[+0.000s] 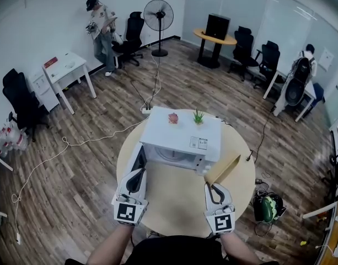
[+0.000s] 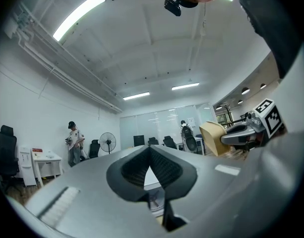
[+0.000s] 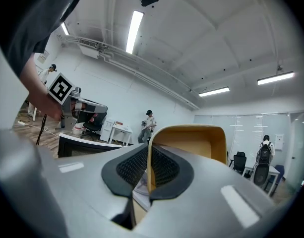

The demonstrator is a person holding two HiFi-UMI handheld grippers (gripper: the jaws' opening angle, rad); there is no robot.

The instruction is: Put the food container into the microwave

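A white microwave (image 1: 182, 134) stands on the round pale table (image 1: 174, 206), its dark door (image 1: 139, 160) swung open to the left. My right gripper (image 1: 214, 191) is shut on the rim of a tan food container (image 1: 224, 168), held tilted in the air just right of the microwave's front. The right gripper view shows that gripper (image 3: 149, 150) pinching the container (image 3: 201, 143) wall between its pads. My left gripper (image 1: 134, 178) hovers beside the open door, pointing upward. Its tips (image 2: 151, 150) meet with nothing between them. The container (image 2: 211, 135) also shows at the right of the left gripper view.
A small green plant (image 1: 198, 116) and a pink object (image 1: 173, 117) sit on top of the microwave. A power strip and cables (image 1: 149, 106) lie on the wood floor behind the table. A person (image 1: 102, 32), a fan (image 1: 158, 15), desks and chairs stand far off.
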